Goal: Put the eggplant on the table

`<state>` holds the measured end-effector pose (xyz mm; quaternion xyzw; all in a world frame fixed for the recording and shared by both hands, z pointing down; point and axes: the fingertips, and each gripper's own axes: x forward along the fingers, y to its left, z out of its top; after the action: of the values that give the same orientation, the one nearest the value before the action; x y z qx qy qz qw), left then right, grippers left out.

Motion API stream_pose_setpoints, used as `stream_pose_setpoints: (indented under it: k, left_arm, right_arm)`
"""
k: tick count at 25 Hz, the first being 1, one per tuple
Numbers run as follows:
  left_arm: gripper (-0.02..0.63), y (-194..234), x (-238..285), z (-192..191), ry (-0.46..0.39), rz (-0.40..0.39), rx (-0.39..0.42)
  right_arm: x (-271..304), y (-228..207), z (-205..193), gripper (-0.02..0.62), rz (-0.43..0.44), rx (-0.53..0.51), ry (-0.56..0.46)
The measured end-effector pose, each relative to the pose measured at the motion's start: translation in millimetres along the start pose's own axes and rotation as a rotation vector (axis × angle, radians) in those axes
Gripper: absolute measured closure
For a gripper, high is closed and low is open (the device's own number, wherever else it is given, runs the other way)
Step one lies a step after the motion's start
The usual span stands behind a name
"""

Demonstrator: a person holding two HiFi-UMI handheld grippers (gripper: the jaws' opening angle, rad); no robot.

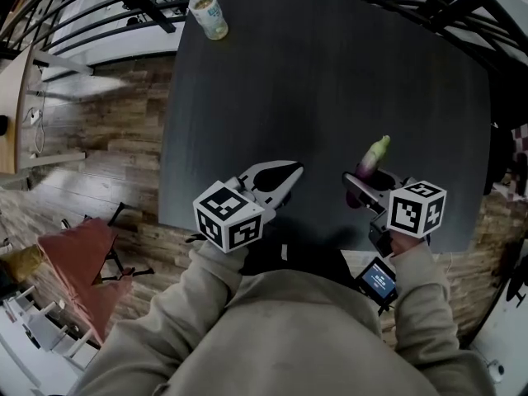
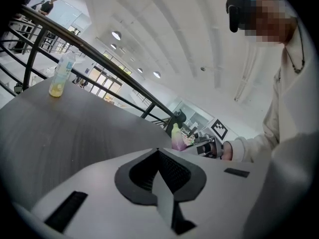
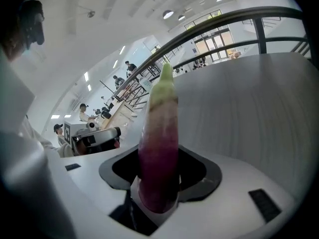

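Slim purple eggplant (image 3: pixel 158 148), pale-green tipped, gripped over the dark table (image 1: pixel 330 81).

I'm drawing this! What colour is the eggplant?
The eggplant is purple with a pale green tip, clearest in the right gripper view.

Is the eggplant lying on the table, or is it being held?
Held: the right gripper is shut on the eggplant at its purple end, green tip poking out past the jaws.

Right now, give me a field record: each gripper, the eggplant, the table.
left gripper: jaws together, empty
right gripper: shut on the eggplant
eggplant: purple end in the jaws, green tip pointing away, over the table's near edge
table: dark; bottle at its far left corner
task: eggplant not yet released
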<state>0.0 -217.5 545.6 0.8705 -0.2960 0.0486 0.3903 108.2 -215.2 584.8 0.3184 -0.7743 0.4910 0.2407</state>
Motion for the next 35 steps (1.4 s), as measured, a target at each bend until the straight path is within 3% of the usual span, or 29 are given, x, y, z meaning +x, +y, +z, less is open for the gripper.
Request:
stream_pose_setpoints:
  k: [15, 22, 35]
  left_arm:
    - [0.604, 23, 12, -56, 0.083, 0.028, -0.071]
    - [0.604, 25, 12, -78, 0.129, 0.019, -0.092]
    - [0.604, 20, 7, -67, 0.11, -0.008, -0.105]
  right_arm:
    - [41, -45, -64, 0.373, -0.023, 0.071, 0.21]
    - [49, -64, -86, 0.373, -0.095, 0.083, 0.272]
    - [52, -81, -108, 0.373, -0.154, 0.12, 0.341]
